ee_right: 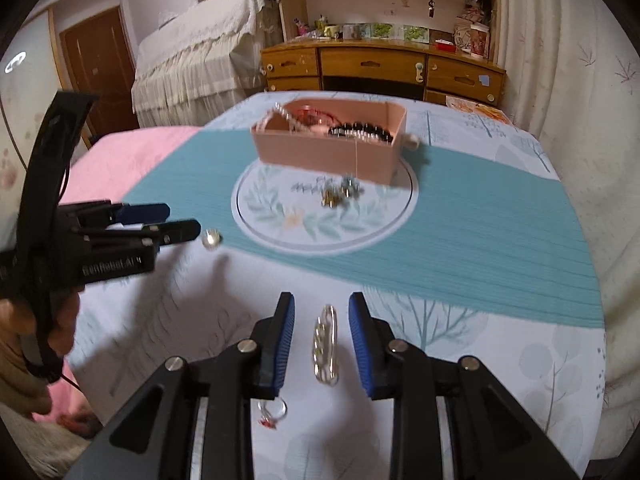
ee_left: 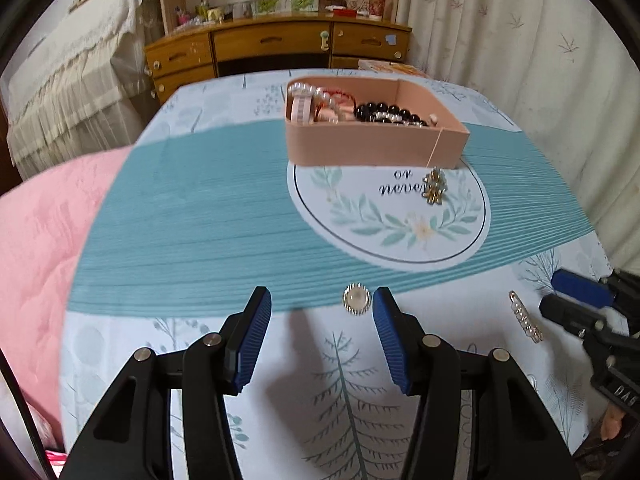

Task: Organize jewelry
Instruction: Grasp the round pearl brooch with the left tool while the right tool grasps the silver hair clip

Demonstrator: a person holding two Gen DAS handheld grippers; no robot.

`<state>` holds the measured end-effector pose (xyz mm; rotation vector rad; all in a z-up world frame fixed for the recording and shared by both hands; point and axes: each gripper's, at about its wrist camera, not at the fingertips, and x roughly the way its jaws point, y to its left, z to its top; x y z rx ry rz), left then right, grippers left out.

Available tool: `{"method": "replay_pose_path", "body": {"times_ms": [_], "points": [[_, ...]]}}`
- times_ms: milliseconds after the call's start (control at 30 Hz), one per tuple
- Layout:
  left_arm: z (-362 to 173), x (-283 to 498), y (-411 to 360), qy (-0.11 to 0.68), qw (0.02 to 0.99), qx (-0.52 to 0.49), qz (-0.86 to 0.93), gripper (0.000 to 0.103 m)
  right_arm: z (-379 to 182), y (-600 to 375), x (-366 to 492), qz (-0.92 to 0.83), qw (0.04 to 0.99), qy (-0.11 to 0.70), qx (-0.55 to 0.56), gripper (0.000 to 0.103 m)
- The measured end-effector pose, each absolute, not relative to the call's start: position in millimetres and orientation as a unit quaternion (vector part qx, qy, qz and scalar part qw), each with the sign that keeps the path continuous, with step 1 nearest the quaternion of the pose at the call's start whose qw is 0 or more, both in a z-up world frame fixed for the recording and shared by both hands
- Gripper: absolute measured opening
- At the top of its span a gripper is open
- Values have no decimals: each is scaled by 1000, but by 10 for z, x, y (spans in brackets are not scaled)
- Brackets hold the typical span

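Jewelry lies loose on the bed cover, and the pink box (ee_left: 376, 148) waits farther up, past both grippers. It already has beads and bracelets in it.

On the left side, the left gripper (ee_left: 322, 300) has its fingers spread wide. The little round brooch (ee_left: 357, 299) sits just beside the tip of its right-side finger, not in the middle of the gap. So this gripper would need to slide a bit to the right to get the brooch between its fingers.

Moving right, the pearl clip (ee_right: 326, 344) lies flat between the blue pads of the right gripper (ee_right: 322, 308). Those fingers are spread too, and nothing is pinched yet. The clip is long and thin, and its long way points up toward the box, the same way the fingers point. That looks good for a squeeze across its thin sides.

A small ring (ee_right: 273, 411) sits low down, under the right gripper's left-side finger. A gold charm (ee_right: 338, 194) rests near the box, at the end of a thin thread hanging over the box's front wall.
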<state>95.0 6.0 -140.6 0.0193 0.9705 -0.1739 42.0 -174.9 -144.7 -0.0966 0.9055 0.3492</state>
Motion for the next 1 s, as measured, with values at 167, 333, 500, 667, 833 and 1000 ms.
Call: {"method": "replay_pose_path", "body": {"times_ms": [167,333,500,667,833,1000], "points": [[-1481,959,100,476,876,-10,-82,51,-1540,-1731,381,169,883,433,-65,28],[-1479,919,35,476,875,-8,-87,51,-1653,-1749,400,170,878,444,-63,24],[-1491,911,-42,483,871,-4,-84,51,-1699,-1746,393,169,878,442,-73,14],[-1538,945,-42,502,861,-21,-75,51,-1702,-1695,369,165,882,432,-94,8],[-1545,1025,-4,511,856,-51,-59,51,-1706,-1784,395,173,881,436,-57,7],[-1538,1120,-46,521,850,-66,-39,41,-1714,-1829,403,179,881,436,-38,7]]}}
